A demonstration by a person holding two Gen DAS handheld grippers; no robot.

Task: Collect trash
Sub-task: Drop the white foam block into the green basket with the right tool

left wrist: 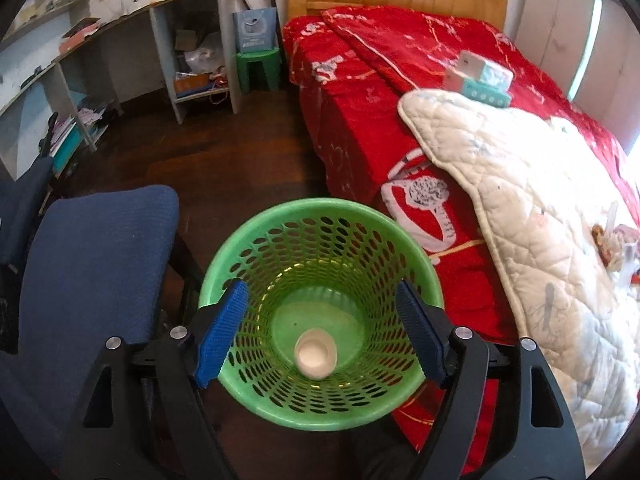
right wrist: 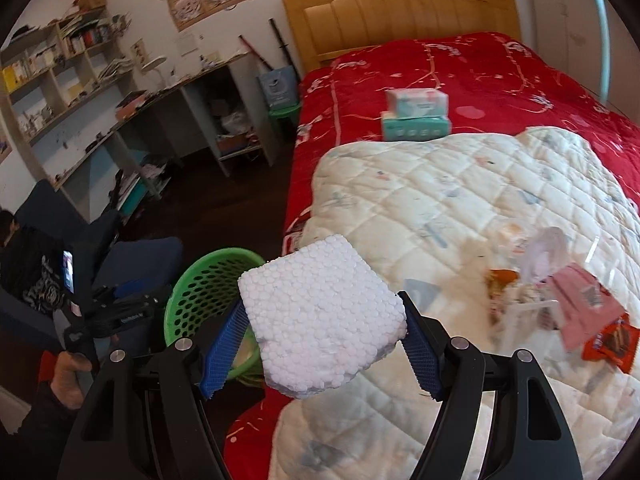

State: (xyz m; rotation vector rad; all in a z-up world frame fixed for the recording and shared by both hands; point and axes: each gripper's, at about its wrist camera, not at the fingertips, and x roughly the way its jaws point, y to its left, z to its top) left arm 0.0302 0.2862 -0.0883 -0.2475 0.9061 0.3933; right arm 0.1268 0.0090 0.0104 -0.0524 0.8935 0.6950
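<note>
bedroom floor | basket [left wrist: 320,308]: white cup [left wrist: 315,354] | left fingers [left wrist: 222,336] open, empty | right fingers [right wrist: 226,346] grip foam [right wrist: 320,320]

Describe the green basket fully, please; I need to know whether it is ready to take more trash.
The green basket is round plastic with a smooth rim and walls pierced by rows of oval holes, narrowing to a solid bottom. It stands upright on the dark wood floor, between the blue chair and the red-covered bed. Inside lies one white cup on its side. The left gripper hangs open over its mouth.
</note>
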